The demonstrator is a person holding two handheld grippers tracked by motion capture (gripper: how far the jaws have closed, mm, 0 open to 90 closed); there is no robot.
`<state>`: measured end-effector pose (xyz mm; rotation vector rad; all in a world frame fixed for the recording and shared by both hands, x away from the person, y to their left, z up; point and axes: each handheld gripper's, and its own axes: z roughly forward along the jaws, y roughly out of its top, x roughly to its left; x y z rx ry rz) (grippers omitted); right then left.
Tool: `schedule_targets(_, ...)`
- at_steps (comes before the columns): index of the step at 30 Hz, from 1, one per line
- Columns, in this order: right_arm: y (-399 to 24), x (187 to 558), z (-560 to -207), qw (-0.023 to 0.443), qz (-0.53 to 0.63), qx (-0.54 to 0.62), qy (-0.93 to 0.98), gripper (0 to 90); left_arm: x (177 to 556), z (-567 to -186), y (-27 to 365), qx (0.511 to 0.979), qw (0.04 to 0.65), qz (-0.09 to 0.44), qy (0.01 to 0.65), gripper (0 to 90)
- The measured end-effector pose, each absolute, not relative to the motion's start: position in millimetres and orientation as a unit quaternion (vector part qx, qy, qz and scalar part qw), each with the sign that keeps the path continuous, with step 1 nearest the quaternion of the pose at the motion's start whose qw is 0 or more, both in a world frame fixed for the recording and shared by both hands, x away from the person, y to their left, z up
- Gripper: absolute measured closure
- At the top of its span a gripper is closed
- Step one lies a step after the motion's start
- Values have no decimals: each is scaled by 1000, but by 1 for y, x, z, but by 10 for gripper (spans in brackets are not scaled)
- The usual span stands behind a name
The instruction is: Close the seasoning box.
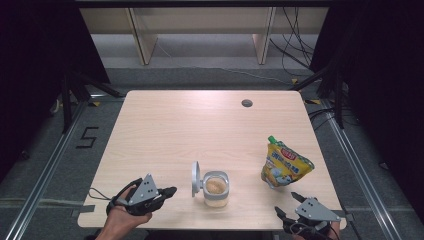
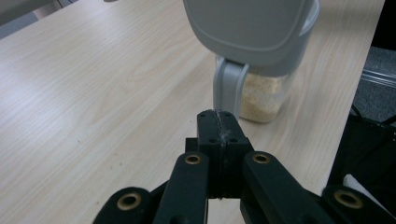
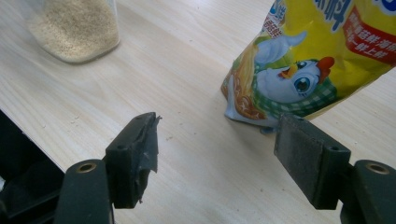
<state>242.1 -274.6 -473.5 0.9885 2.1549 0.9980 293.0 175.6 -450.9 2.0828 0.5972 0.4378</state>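
The left hand-held gripper (image 2: 218, 122), jaws pressed together and empty, sat near the clear lidded jar of pale grains (image 2: 261, 95); the right hand-held gripper (image 3: 217, 140) stood spread before the yellow snack pouch (image 3: 317, 56).

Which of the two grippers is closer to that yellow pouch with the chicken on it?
The right. The right gripper sits just below the yellow pouch, jaws open toward it. The left gripper, jaws shut, is across the table, beyond the open jar.

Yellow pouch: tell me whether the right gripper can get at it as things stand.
Probably yes: the right gripper has open jaws, the yellow pouch stands just ahead, and only bare table lies between.
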Motion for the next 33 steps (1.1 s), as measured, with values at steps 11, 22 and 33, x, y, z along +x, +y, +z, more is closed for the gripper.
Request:
schedule_targets(11, -276, 242, -475, 278, 369, 385, 799, 311, 305, -434, 161, 835, 465, 186, 226, 890)
schedule_targets(22, -276, 242, -475, 279, 369, 384, 799, 312, 308, -421, 145, 839, 469, 184, 204, 890)
schedule_targets(33, -275, 241, -475, 279, 369, 383, 799, 312, 308, -416, 138, 840, 474, 185, 188, 889)
